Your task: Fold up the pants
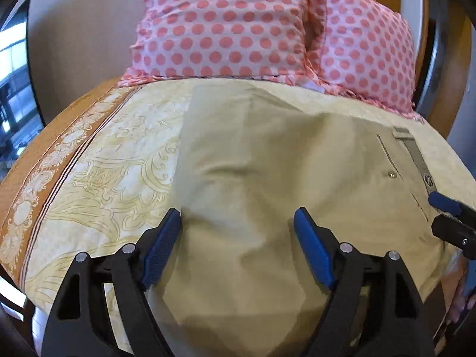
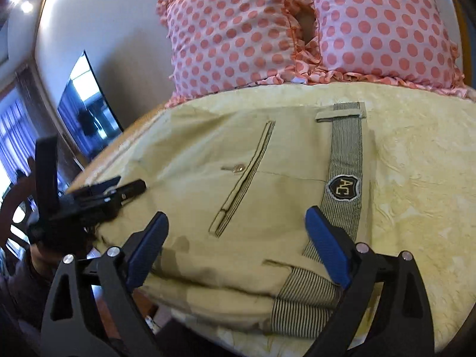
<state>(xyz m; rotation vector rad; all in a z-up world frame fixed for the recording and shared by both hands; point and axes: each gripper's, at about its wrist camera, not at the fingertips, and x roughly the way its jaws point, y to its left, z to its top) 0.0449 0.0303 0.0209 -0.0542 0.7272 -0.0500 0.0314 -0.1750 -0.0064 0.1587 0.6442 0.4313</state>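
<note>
Khaki pants [image 1: 267, 154] lie flat on a yellow patterned bedspread [image 1: 113, 160]. In the right wrist view the pants [image 2: 193, 160] show a back pocket with a button [image 2: 238, 168], a striped waistband lining [image 2: 346, 145] and an "AC" badge [image 2: 343, 189]. My left gripper [image 1: 238, 223] is open, hovering over the leg part, its left finger at the pants' left edge. My right gripper [image 2: 236, 223] is open above the waistband end. The left gripper also shows at the left of the right wrist view [image 2: 131, 187]. The right gripper's fingers [image 1: 444, 203] show at the right edge of the left wrist view.
Two pink polka-dot pillows [image 1: 226, 26] [image 2: 377, 29] lean at the head of the bed against a wooden headboard [image 1: 455, 68]. A dark wall screen [image 2: 86, 110] hangs to the left. The bed's near edge [image 2: 238, 336] lies just below the waistband.
</note>
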